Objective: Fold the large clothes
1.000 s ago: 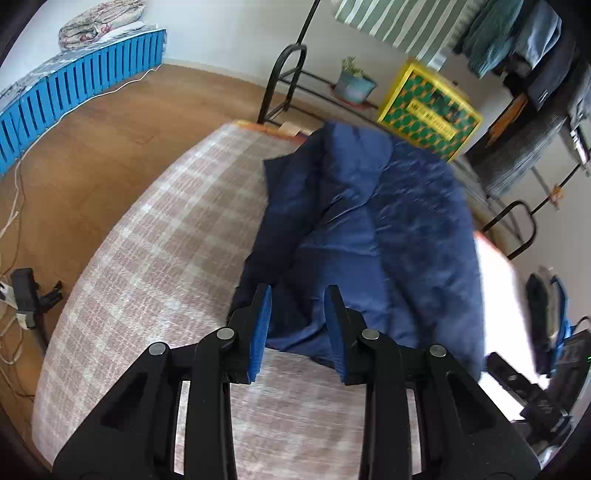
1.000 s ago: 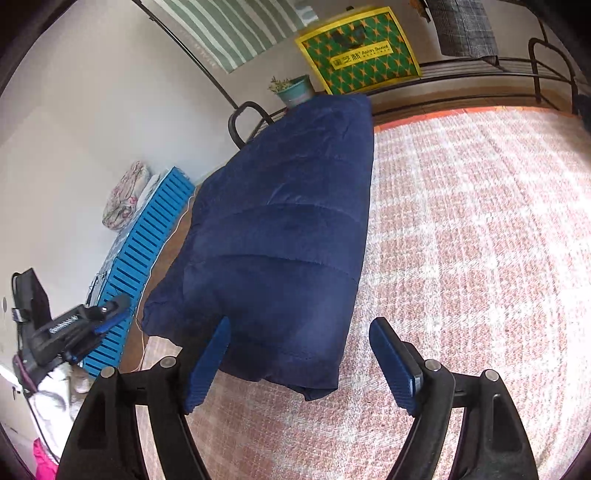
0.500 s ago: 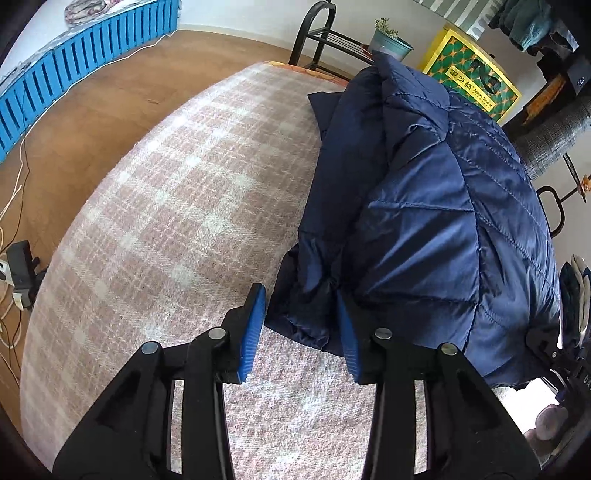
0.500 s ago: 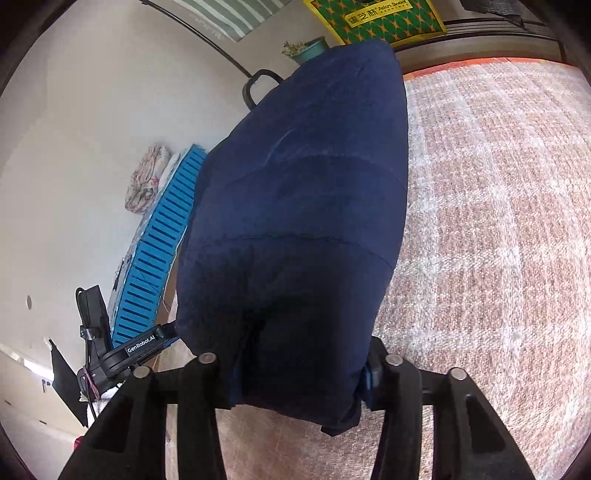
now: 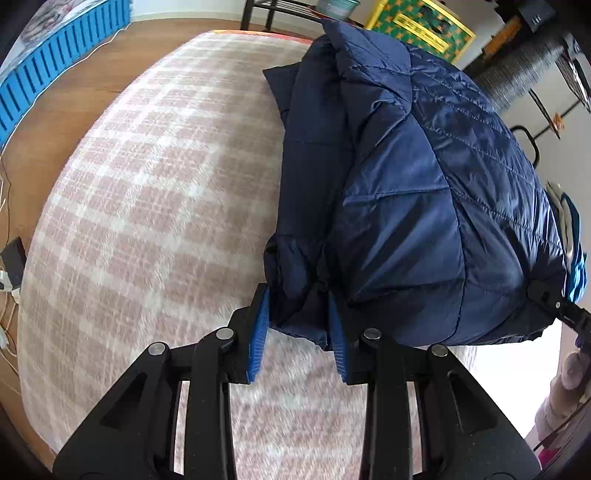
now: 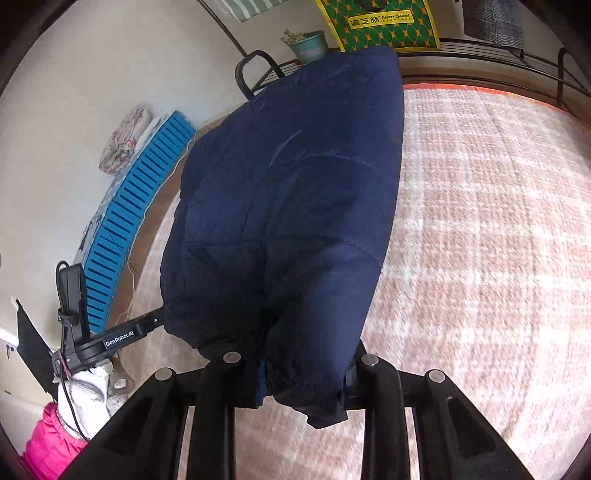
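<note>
A navy quilted puffer jacket (image 5: pixel 424 192) lies on a bed with a pink-and-white plaid cover (image 5: pixel 147 192), its near end raised off the cover. My left gripper (image 5: pixel 297 325) is shut on the jacket's near left corner, fabric bunched between the blue pads. In the right wrist view the jacket (image 6: pixel 288 221) fills the middle. My right gripper (image 6: pixel 303 384) is shut on the jacket's near right corner, and the fabric hides its pads. The left gripper's body (image 6: pixel 110 339) shows at the left of that view.
A blue slatted frame (image 5: pixel 55 62) stands on the wooden floor at the left. A black metal rack (image 6: pixel 498 55) with a yellow-green box (image 6: pixel 376 22) and a potted plant (image 6: pixel 306 42) stands beyond the bed's far end. Pink cloth (image 6: pixel 48 446) lies at the lower left.
Both grippers moved in onto the jacket's near edge and closed on its corners. The near end of the jacket has lifted and bunched up.
</note>
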`<state>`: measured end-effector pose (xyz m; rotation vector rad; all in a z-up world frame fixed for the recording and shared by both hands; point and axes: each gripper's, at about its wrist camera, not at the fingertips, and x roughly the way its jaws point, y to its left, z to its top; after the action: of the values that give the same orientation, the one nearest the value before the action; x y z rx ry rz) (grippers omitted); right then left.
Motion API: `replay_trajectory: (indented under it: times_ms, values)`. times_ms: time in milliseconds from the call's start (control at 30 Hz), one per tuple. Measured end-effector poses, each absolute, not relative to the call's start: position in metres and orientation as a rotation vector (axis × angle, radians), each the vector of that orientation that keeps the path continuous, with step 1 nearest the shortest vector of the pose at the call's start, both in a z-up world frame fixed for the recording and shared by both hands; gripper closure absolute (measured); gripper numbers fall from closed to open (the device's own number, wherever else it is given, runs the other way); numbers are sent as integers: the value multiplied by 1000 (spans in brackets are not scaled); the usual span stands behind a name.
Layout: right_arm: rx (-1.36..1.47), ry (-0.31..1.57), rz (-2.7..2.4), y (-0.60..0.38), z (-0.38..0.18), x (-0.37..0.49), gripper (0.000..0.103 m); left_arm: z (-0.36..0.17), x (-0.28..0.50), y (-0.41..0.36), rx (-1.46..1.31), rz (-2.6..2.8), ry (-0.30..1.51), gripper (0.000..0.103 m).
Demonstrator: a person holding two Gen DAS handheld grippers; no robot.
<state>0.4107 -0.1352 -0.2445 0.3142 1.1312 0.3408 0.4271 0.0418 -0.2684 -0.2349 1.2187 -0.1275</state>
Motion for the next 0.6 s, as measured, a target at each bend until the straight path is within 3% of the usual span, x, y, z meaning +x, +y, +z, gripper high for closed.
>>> replay_trajectory:
  times_ms: [433,600]
  values:
    - [255,1197,292,-207,-242,285,77,-246,312,-44,-33,-333,1256,73]
    - [241,1221,259,-230,-243,254,77,-228,276,-64,43,-403,1191,73]
